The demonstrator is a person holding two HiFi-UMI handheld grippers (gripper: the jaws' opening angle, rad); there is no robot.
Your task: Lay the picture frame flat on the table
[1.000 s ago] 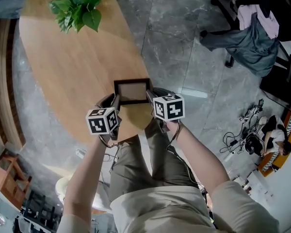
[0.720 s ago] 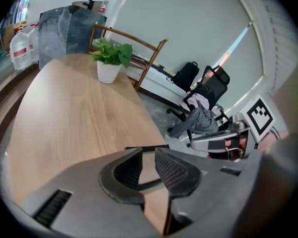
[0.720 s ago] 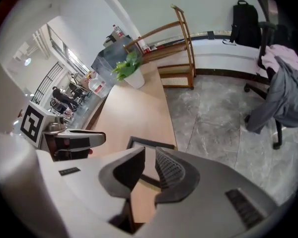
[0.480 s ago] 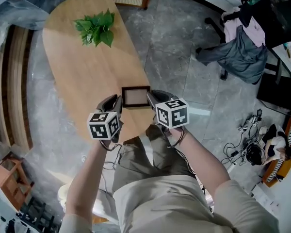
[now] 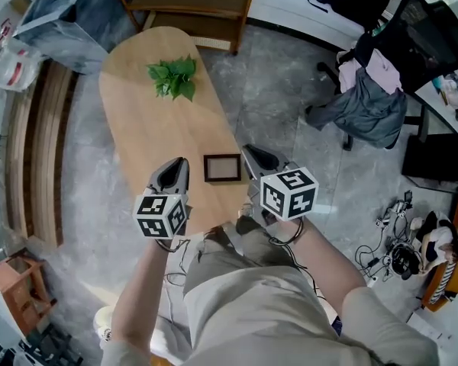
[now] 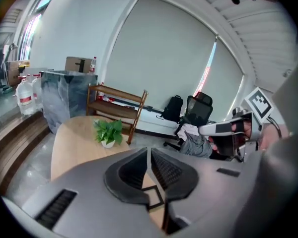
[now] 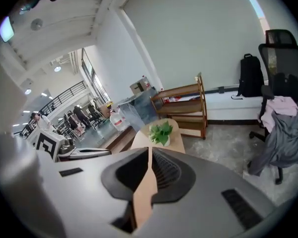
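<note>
Near the close end of the long light wooden table (image 5: 141,120), the small dark-rimmed picture frame (image 5: 223,168) is lying flat, just inside the table's right edge. The left gripper (image 5: 180,162) is hanging over the close end, left of the frame and not touching it. The right gripper (image 5: 249,151) is hanging at the right edge, beside the grey stone floor (image 5: 290,75). Both are pressing their jaws together and gripping nothing. A green leafy plant (image 5: 174,77) is sitting toward the far end, leaving lots of bare wood between.
</note>
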